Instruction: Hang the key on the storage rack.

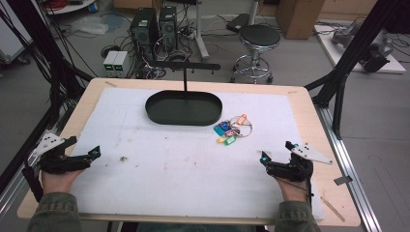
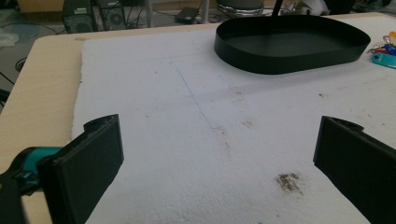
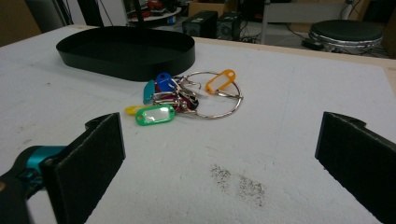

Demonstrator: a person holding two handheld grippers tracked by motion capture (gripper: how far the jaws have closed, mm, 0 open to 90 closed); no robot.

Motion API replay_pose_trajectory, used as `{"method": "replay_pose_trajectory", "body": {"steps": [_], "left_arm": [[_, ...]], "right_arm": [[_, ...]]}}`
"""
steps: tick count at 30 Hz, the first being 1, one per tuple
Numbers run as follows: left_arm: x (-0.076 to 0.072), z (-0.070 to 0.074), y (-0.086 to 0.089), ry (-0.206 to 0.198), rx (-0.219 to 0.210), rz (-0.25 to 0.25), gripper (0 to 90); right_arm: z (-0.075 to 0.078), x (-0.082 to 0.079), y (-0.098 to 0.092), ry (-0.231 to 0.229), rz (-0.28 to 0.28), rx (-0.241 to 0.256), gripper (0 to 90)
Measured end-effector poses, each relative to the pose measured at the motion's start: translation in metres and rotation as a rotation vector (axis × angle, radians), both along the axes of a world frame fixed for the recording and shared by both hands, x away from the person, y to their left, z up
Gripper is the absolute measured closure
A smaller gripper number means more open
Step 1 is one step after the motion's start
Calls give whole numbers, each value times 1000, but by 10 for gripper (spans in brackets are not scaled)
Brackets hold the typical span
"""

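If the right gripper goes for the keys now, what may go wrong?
1. The keys are a loose bunch of tags on a big ring; the open right gripper may pinch one tag only, and the rest would probably swing or slip.
2. The ring lies flat on the white mat, so the jaws may scrape the mat or push the bunch away.
3. The bunch lies close to the black tray; a push could knock it against the wall.

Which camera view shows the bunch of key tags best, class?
The right gripper view: the key tags lie close ahead, each colour distinct. The high view shows them small beside the black tray; the left gripper view catches them at its right edge.
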State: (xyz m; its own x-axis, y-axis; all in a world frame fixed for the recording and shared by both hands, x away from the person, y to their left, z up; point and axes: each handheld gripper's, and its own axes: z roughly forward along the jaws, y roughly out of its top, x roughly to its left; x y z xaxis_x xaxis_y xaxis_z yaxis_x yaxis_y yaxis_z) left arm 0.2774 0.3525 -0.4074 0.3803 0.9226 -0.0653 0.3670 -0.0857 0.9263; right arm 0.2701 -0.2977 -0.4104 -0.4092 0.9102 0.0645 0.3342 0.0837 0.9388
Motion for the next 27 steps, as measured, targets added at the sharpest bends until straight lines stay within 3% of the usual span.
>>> {"method": "replay_pose_trajectory", "body": {"steps": [27], "left_arm": [[1, -1, -1, 15, -20, -23, 20]], "right_arm": [[-1, 2, 1, 24, 2, 2, 4]]}}
